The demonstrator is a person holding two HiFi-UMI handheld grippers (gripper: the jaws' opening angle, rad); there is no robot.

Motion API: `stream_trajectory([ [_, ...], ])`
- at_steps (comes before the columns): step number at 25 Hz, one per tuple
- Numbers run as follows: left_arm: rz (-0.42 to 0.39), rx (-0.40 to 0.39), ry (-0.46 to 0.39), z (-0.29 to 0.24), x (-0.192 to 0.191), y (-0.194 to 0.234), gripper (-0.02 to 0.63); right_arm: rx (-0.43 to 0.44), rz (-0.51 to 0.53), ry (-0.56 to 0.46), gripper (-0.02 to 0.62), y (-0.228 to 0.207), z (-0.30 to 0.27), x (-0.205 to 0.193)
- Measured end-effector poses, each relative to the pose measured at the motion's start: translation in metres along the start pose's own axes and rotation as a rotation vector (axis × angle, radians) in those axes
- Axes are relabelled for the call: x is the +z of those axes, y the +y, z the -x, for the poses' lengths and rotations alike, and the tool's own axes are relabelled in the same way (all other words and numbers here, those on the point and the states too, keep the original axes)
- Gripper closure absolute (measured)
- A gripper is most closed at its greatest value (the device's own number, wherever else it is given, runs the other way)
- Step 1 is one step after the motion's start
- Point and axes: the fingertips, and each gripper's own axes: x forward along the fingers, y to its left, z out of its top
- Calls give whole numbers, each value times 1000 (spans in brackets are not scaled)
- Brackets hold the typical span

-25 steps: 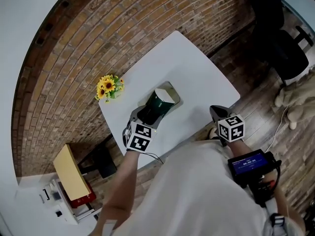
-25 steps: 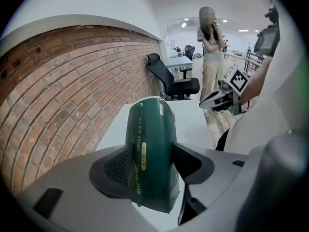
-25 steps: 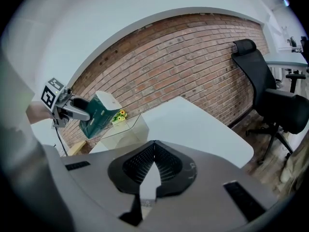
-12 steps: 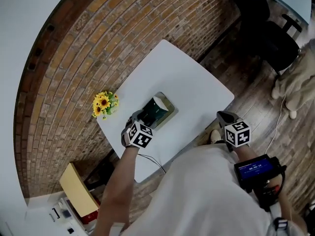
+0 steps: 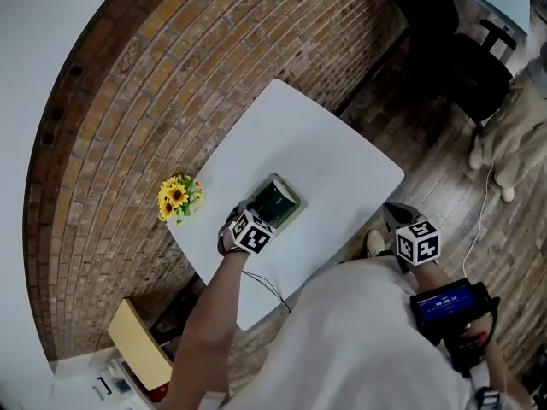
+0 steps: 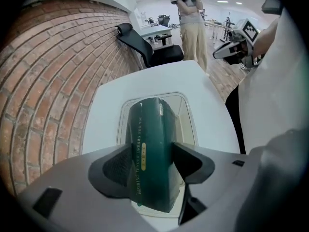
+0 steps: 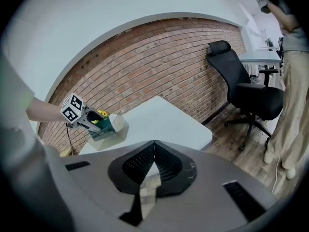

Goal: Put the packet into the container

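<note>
Left gripper [image 6: 153, 164] is clamped on the dark green packet [image 6: 150, 144], one jaw pressing on each flat side, with the narrow printed edge facing the camera. The packet stands upright right over the clear container [image 6: 187, 111]. Its far end looks like it's already down inside the rim, but the gripper body cuts off the near end, so I can't tell if it touches the bottom.

In the head view the container sits in the lower left part of the white table [image 5: 316, 143], and the left gripper's marker cube covers a good chunk of it. Yellow flowers [image 5: 177, 196] are by the table's left corner.

Right gripper [image 7: 152, 164] is off the table's lower right edge, jaws together with nothing in them. There's a black office chair [image 7: 244, 88] at the right of the right gripper view. A person [image 6: 189, 13] stands in the upper middle of the left gripper view, partly cut off at the top.
</note>
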Motion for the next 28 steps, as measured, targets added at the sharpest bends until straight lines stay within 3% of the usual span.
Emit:
stream_trajectory([
  [8,-43,42,47,-22,-3,-3,326,0,7,8,589,-2,-5,5],
  [14,-65,-33,68,-21,-3,-8,326,7,8,27,589,-10,-10,7],
  [21,15,-96,43,-11,0,-19,326,39,25,53,589,-5,-17,8],
  [28,111,-12,5,-3,-18,1,326,89,71,77,589,5,-32,16],
])
